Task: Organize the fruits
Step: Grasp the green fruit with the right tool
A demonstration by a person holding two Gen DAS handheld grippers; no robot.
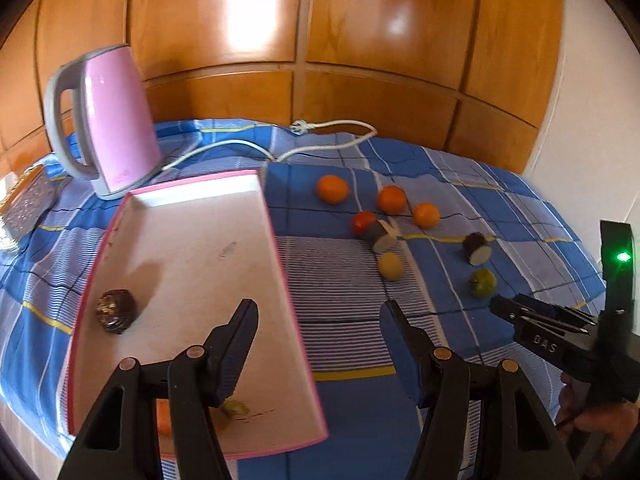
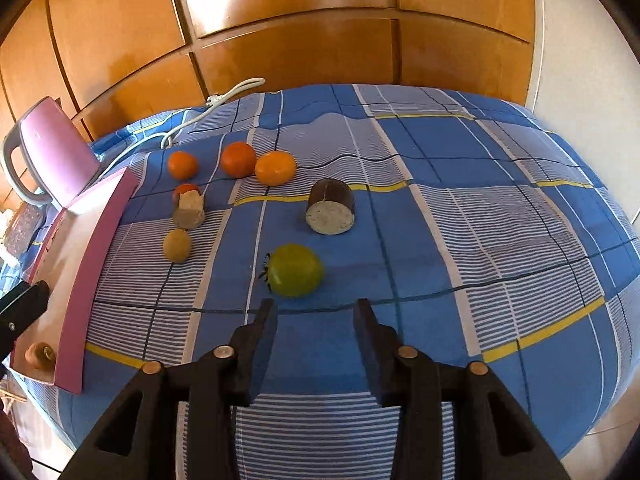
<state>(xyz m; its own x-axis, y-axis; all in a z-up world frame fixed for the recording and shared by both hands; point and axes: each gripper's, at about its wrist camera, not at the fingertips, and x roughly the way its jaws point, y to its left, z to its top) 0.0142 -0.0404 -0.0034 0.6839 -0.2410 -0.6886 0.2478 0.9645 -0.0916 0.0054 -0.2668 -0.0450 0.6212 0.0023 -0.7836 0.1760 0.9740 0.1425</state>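
Our right gripper hangs with jaws apart and nothing between them, just before the round green tomato on the blue checked cloth. Our left gripper is also open and empty, above the edge of the pink-rimmed white tray. Three round orange fruits lie farther behind.

The white letters "DAS" stand on the right gripper, seen from the left wrist. Small red print on the pink kettle is too blurred to read.
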